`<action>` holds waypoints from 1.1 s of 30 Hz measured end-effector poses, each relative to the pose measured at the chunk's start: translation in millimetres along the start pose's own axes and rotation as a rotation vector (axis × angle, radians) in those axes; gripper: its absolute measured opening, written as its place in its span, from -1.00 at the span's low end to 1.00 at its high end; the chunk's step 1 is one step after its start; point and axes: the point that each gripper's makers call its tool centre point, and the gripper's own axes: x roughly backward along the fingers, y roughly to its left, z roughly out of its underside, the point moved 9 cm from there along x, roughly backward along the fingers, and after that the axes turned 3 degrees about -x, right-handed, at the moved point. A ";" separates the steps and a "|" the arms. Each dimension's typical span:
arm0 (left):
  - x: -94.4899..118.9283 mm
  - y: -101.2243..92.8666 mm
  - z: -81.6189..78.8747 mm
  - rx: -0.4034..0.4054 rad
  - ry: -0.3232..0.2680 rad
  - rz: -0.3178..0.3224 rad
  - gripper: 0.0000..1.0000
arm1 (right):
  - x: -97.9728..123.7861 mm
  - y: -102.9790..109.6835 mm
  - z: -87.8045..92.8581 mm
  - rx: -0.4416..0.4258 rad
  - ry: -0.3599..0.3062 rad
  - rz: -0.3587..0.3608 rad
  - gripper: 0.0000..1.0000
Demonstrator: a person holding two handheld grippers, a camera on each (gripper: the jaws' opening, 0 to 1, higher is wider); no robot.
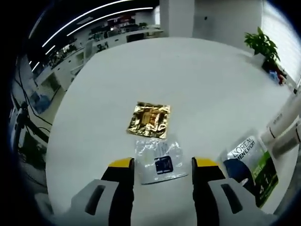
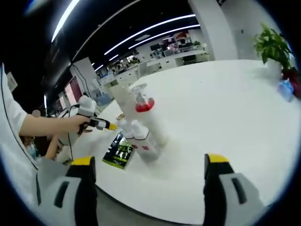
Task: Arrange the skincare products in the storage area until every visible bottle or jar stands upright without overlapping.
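My left gripper (image 1: 162, 164) is open low over the white table (image 1: 188, 80), its yellow-tipped jaws on either side of a clear sachet (image 1: 160, 162) with a dark blue label. Just beyond lies a gold foil sachet (image 1: 149, 120). A flat L'Oreal Men Expert box (image 1: 251, 165) lies to the right, with white bottles (image 1: 282, 125) past it. In the right gripper view, my right gripper (image 2: 149, 160) is open and empty, short of a cluster of standing white bottles (image 2: 141, 136), one with a red collar and clear cap (image 2: 142, 100). The green-black box (image 2: 120, 150) lies beside them.
A person's hand holds the left gripper (image 2: 89, 120) at the left of the cluster. A potted plant (image 1: 261, 42) stands at the table's far right edge. Bare table (image 2: 235, 103) stretches to the right of the bottles. Office desks lie beyond.
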 end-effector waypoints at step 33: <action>32.2 3.2 -3.2 -0.100 0.001 0.127 -0.24 | 3.6 4.1 -1.9 0.005 -0.017 -0.018 0.91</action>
